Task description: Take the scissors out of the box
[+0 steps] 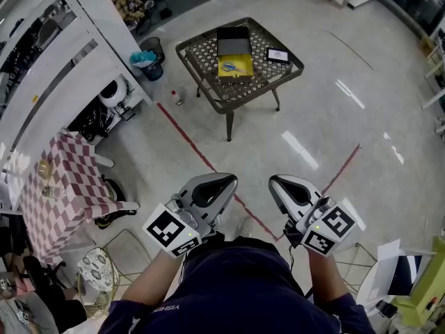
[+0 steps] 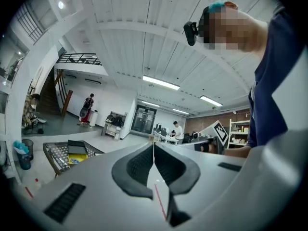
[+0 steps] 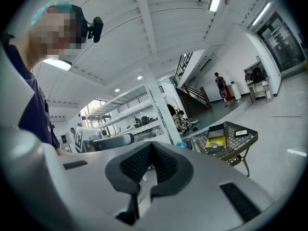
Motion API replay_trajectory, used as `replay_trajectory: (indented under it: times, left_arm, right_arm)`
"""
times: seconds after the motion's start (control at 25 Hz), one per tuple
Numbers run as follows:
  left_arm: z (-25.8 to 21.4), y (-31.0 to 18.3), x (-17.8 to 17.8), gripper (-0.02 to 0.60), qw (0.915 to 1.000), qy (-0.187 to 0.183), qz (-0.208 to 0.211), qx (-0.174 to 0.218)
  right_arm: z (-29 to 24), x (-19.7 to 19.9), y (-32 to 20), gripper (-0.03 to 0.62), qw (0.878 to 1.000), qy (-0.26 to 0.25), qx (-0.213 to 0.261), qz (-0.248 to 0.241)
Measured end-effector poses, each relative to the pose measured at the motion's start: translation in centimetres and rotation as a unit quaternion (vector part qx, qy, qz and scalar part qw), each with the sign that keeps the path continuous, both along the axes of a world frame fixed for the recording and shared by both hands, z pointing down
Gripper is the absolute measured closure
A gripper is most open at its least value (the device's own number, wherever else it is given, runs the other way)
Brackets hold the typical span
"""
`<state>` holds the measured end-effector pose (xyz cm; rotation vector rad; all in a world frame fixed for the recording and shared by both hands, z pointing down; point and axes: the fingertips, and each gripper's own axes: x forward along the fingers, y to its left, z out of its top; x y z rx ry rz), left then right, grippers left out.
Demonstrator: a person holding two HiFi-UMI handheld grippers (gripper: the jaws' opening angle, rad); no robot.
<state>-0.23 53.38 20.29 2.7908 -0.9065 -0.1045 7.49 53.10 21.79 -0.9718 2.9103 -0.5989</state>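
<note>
Nearest, at the bottom of the head view, the person's two arms hold the grippers side by side above the floor. The left claw (image 1: 228, 180) is clenched on nothing; in the left gripper view its pads (image 2: 137, 165) meet along one thin line. The right claw (image 1: 276, 181) is likewise clenched and empty, with its dark pads touching at the tips in the right gripper view.

Beyond them a red tape line (image 1: 191, 141) crosses the pale floor (image 1: 327, 117). Well apart from both claws, in the upper middle of the frame, stands a low lattice tabletop (image 1: 201, 58). On it lies the open box (image 1: 224, 69), its black lid (image 1: 233, 40) folded back. The scissors (image 1: 236, 67), blue-handled, lie inside on the yellow lining. A small dark flat item (image 1: 277, 55) lies just right of the box.
</note>
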Motion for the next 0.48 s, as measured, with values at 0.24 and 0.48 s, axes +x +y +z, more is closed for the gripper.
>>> replay_trajectory:
  times: [0.24,0.48]
  left_arm:
    - [1.4,-0.3,1.1,0.555,0.9998,-0.005,-0.013,-0.012]
    - [2.1,-1.3,1.5,0.555,0.9997,-0.005,-0.017,-0.017]
  right_arm:
    - [1.1,1.8,-0.3,0.577,1.0,0.005,-0.009,-0.004]
    - [2.0,2.4,-1.4,0.577,1.0,0.007,-0.02,-0.008]
